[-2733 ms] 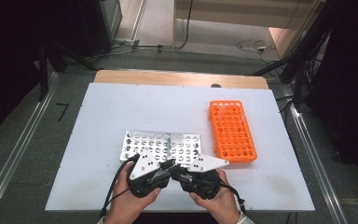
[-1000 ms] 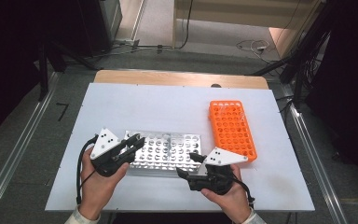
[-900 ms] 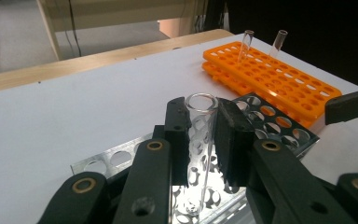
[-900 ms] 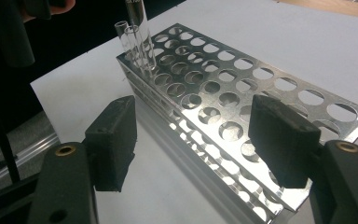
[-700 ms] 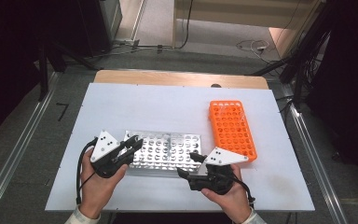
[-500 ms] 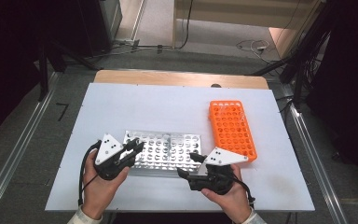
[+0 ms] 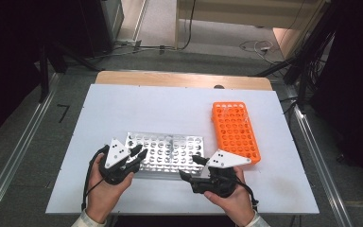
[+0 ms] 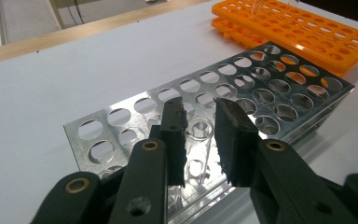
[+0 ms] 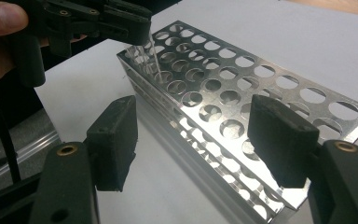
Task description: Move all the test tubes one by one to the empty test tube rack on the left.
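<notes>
A silver metal tube rack [image 7: 170, 151] lies on the white table, full of round holes. My left gripper [image 7: 139, 152] hovers over its left end. Between its jaws [image 8: 200, 116] stands a clear glass tube [image 8: 199, 135], its lower end down in a hole. The jaws have just been opening a little, and a thin gap shows on each side of the tube. In the right gripper view the tube [image 9: 153, 56] leans under the left gripper [image 9: 135, 28]. My right gripper [image 7: 190, 168] is open at the rack's near right corner, its pads [image 9: 116, 140] flanking the rack [image 9: 261, 79] without pressing it.
An orange plastic tube rack [image 7: 235, 130] lies right of the metal one, nearly touching its far corner. The white table top [image 7: 137, 109] ends in a wooden strip at the back. Aluminium rails run along both sides on the floor.
My left hand has come in from the left to the metal rack's left end, bringing the tube over a hole. The right hand has stayed at the rack's near right corner.
</notes>
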`<action>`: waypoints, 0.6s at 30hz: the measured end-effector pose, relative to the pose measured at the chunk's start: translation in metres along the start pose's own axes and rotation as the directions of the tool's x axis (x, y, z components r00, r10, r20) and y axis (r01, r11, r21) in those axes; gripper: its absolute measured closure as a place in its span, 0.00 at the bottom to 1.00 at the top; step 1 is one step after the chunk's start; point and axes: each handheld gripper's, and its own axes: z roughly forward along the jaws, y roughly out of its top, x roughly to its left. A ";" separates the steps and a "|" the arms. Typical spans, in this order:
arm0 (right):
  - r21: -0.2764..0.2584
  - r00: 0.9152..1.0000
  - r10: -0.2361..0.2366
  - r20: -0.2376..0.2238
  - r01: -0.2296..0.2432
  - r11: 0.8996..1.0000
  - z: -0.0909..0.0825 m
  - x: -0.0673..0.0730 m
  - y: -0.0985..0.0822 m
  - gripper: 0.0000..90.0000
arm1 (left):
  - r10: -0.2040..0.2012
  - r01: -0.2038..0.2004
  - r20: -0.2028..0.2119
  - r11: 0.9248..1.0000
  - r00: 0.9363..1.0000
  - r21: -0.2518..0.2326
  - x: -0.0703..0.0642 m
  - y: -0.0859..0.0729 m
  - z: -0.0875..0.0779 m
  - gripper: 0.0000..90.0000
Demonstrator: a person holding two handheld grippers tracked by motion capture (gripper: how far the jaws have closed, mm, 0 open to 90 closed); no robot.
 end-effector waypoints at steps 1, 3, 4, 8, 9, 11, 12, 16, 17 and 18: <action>0.001 1.000 0.001 0.001 -0.001 1.000 0.000 0.000 0.000 0.35 | 0.000 0.000 0.002 1.000 1.000 0.000 0.000 0.000 0.000 0.80; 0.001 1.000 0.001 0.002 -0.001 1.000 0.000 0.000 0.000 0.35 | -0.001 0.001 0.004 1.000 1.000 0.000 -0.001 0.000 0.000 0.80; 0.000 1.000 0.001 0.001 -0.001 1.000 0.000 0.000 0.000 0.35 | -0.001 0.001 0.004 1.000 1.000 -0.001 0.000 0.000 0.000 0.79; 0.002 1.000 0.003 0.004 -0.003 1.000 -0.001 0.000 0.000 0.35 | -0.013 0.013 0.009 1.000 1.000 -0.013 -0.001 0.002 -0.001 0.76; 0.003 1.000 0.002 0.008 -0.002 1.000 -0.001 -0.001 0.000 0.35 | -0.018 0.018 0.011 1.000 1.000 -0.018 -0.001 0.002 -0.002 0.74; 0.000 1.000 0.005 0.013 -0.005 1.000 -0.001 -0.003 0.000 0.35 | -0.026 0.027 0.019 0.999 0.999 -0.027 -0.001 0.004 -0.003 0.71; -0.003 1.000 0.007 0.018 -0.006 1.000 -0.002 -0.004 0.000 0.35 | -0.031 0.032 0.021 0.999 0.999 -0.031 -0.001 0.004 -0.004 0.68; -0.013 0.999 0.015 0.041 -0.014 1.000 -0.005 -0.010 0.000 0.35 | -0.058 0.059 0.038 0.998 0.998 -0.039 -0.003 0.007 -0.005 0.54; -0.016 0.998 0.019 0.053 -0.018 1.000 -0.006 -0.012 0.000 0.35 | -0.062 0.064 0.044 0.997 0.997 -0.039 -0.003 0.007 -0.005 0.50; -0.018 0.998 0.022 0.062 -0.021 1.000 -0.007 -0.015 0.000 0.35 | -0.065 0.067 0.049 0.997 0.997 -0.039 -0.004 0.008 -0.005 0.47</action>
